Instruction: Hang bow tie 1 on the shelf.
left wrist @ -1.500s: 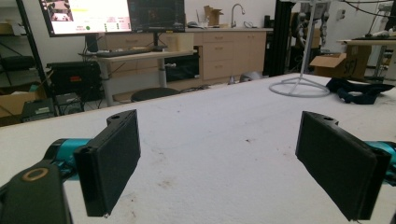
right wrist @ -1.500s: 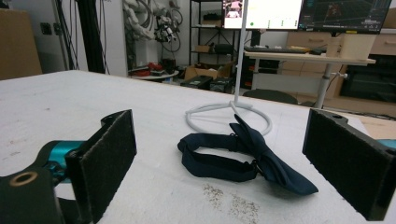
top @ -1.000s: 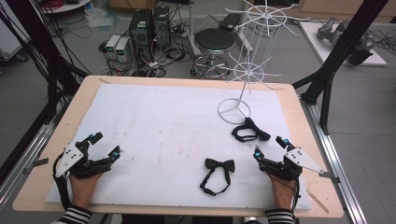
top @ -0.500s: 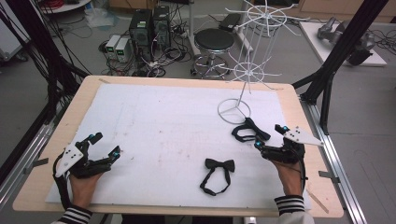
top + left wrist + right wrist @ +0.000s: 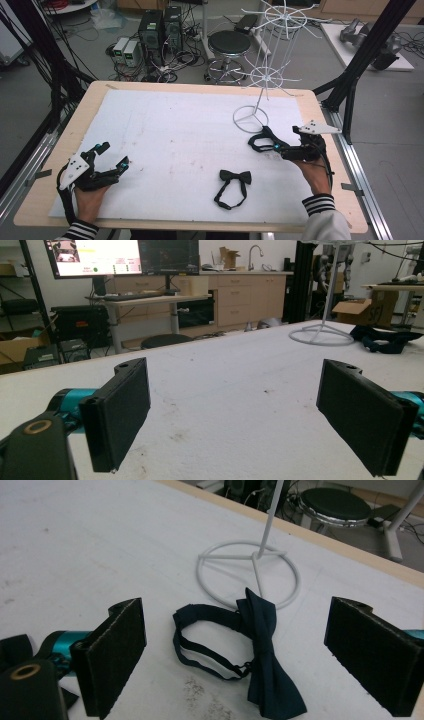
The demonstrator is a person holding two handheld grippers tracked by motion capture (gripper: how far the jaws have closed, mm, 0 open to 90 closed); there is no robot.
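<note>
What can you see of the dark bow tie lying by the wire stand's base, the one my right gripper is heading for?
The dark navy bow tie looks like soft fabric: a pleated bow with a thin strap looped out to one side, joined at a small clasp. It lies flat on the white table cover, one wing tip overlapping the ring base of the white wire stand. The right gripper is open, jaws either side, not touching it.

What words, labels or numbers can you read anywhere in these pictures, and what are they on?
No text reads clearly.
Monitor in the left gripper view: on-screen writing too small and blurred.
Cardboard box beside the stand: dark mark, illegible.
Navy bow tie, black bow tie: no label visible.
</note>
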